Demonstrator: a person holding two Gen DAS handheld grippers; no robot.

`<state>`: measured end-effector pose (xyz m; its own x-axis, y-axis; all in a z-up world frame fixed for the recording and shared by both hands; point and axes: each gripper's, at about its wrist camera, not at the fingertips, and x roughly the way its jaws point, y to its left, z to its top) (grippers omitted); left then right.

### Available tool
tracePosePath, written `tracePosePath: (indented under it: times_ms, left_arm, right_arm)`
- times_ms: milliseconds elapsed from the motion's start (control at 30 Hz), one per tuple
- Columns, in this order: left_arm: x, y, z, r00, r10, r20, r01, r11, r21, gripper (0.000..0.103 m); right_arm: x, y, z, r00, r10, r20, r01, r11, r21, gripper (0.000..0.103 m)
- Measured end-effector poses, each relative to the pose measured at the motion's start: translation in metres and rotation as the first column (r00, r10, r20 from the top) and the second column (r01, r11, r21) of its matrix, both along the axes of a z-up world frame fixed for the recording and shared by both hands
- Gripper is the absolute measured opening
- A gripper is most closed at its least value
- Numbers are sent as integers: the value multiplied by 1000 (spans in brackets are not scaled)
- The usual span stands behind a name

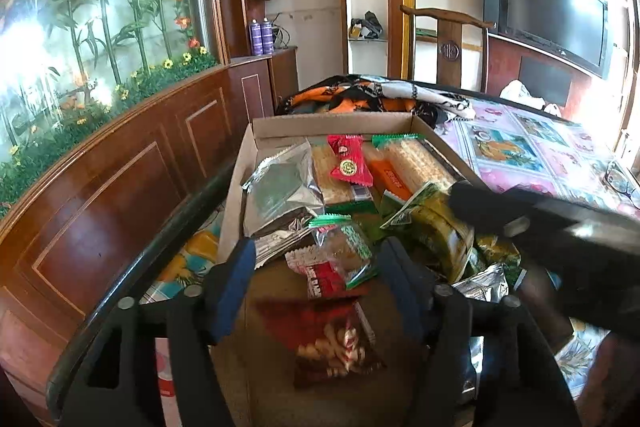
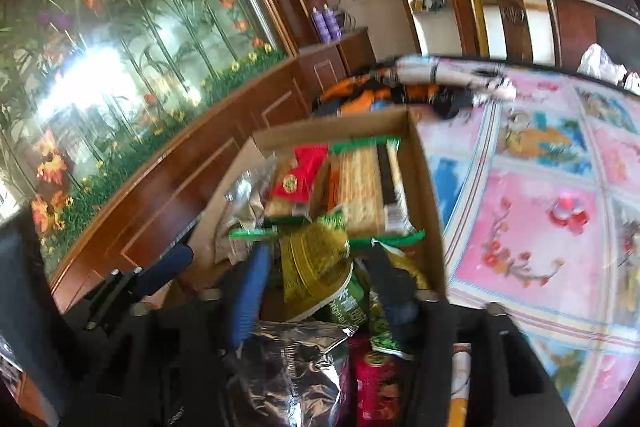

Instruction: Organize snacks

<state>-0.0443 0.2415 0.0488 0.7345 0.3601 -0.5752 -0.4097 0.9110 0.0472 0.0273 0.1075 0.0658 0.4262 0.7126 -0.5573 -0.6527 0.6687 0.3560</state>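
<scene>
Snacks are lying heaped in a shallow cardboard box [image 1: 340, 125] that is sitting on a table with a flowered cloth [image 1: 520, 147]. Toward the back of the box, cracker packs [image 1: 420, 159] with green crimped ends are lying beside a red sachet [image 1: 350, 163] and a silver foil bag [image 1: 280, 187]. Nearer the cameras, green-gold packets [image 2: 316, 255], a clear green-edged wrapper [image 1: 344, 243] and a red-brown bag [image 1: 332, 339] are overlapping.

The left gripper [image 1: 316, 287] is hovering over the clear wrapper and red bag, jaws standing apart, nothing clamped. The right gripper [image 2: 320, 291] is straddling the green-gold packets, its blue pads [image 2: 250, 291] apart and not pressing them.
</scene>
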Motion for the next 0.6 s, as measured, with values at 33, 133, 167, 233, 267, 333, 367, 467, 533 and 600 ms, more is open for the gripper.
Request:
tracePosePath:
  times_ms: [33, 133, 167, 233, 267, 333, 367, 467, 533, 600]
  left_arm:
    - [-1, -1, 1, 1000, 2, 10, -3, 1000, 5, 69]
    - [-3, -2, 5, 1000, -1, 29, 0, 1000, 13, 77]
    - [-4, -4, 7, 999, -4, 43, 4, 1000, 15, 78]
    - [-8, -5, 10, 998, 0, 69, -1, 1000, 24, 83]
    - [-11, -6, 11, 997, 4, 83, -7, 1000, 29, 88]
    - [-14, -6, 13, 996, 14, 91, -16, 1000, 19, 89]
    - [-17, -5, 15, 994, 26, 106, -26, 1000, 0, 91]
    - [-28, -9, 18, 989, 49, 137, -43, 998, -43, 100]
    - [-37, -18, 18, 988, 57, 146, -50, 997, -53, 103]
    - [-44, -30, 18, 988, 67, 138, -61, 997, -45, 103]
  right_arm:
    - [-2, -6, 6, 1000, -15, 21, 15, 1000, 9, 81]
    - [-11, -30, 25, 993, -60, 101, 56, 997, 46, 88]
    - [-13, -37, 30, 990, -75, 122, 70, 996, 49, 90]
    - [-21, -59, 37, 980, -107, 167, 97, 993, 67, 98]
    - [-25, -67, 38, 976, -117, 182, 104, 992, 75, 100]
    - [-33, -85, 38, 967, -139, 215, 128, 989, 68, 103]
    - [-36, -93, 38, 964, -143, 225, 133, 989, 59, 103]
    - [-42, -113, 35, 965, -147, 218, 140, 989, 46, 103]
    - [-47, -124, 34, 966, -147, 213, 139, 989, 51, 103]
    - [-54, -133, 33, 964, -152, 218, 145, 988, 49, 103]
